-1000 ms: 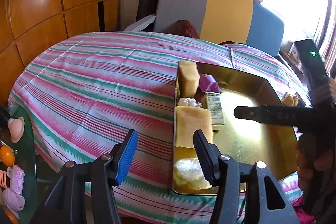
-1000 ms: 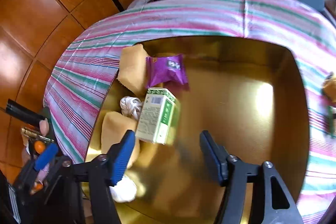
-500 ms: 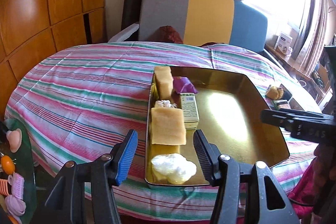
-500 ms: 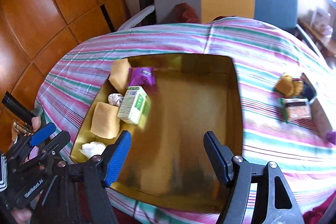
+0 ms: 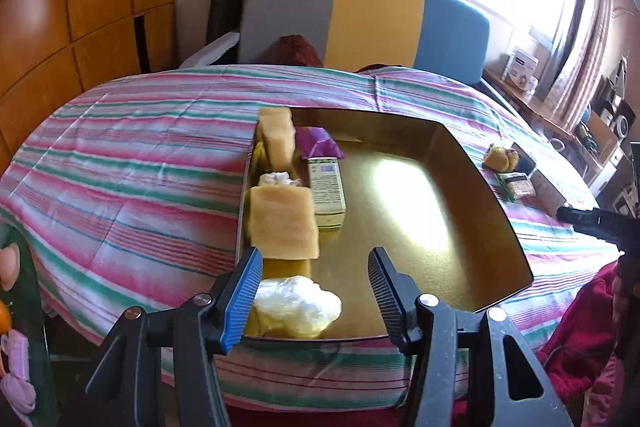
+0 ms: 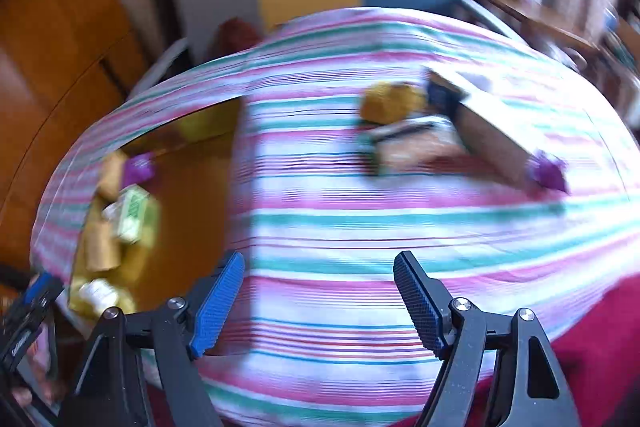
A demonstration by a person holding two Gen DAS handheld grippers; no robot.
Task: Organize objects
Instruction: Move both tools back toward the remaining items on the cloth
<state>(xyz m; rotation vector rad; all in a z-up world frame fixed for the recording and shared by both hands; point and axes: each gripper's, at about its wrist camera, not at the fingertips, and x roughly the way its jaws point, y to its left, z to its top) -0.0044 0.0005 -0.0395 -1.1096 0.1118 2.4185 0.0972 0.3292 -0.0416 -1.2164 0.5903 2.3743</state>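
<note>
A gold tray [image 5: 448, 147] sits on the striped tablecloth [image 5: 132, 163]. Along its left side lie two tan sponges [image 5: 282, 223], a white wad [image 5: 296, 303], a green-white box [image 5: 327, 187] and a purple packet [image 5: 320, 143]. My left gripper [image 5: 316, 287] is open and empty, just before the tray's near edge. My right gripper [image 6: 318, 301] is open and empty over bare cloth right of the tray [image 6: 192, 187]. Its view is blurred. Ahead of it lie a yellow lump [image 6: 390, 101], a flat packet [image 6: 412, 143], a brown box [image 6: 484, 131] and a purple item [image 6: 548, 173].
A grey, yellow and blue sofa back [image 5: 360, 19] stands behind the table. Wood panels [image 5: 80, 7] line the left wall. A glass side table with small toys [image 5: 16, 347] is at the lower left. A window shelf with boxes [image 5: 520, 67] is at the right.
My right gripper has swung right, off the tray and over the cloth toward the loose items. My left gripper has pulled back from the tray, then eased closer. Both stay open.
</note>
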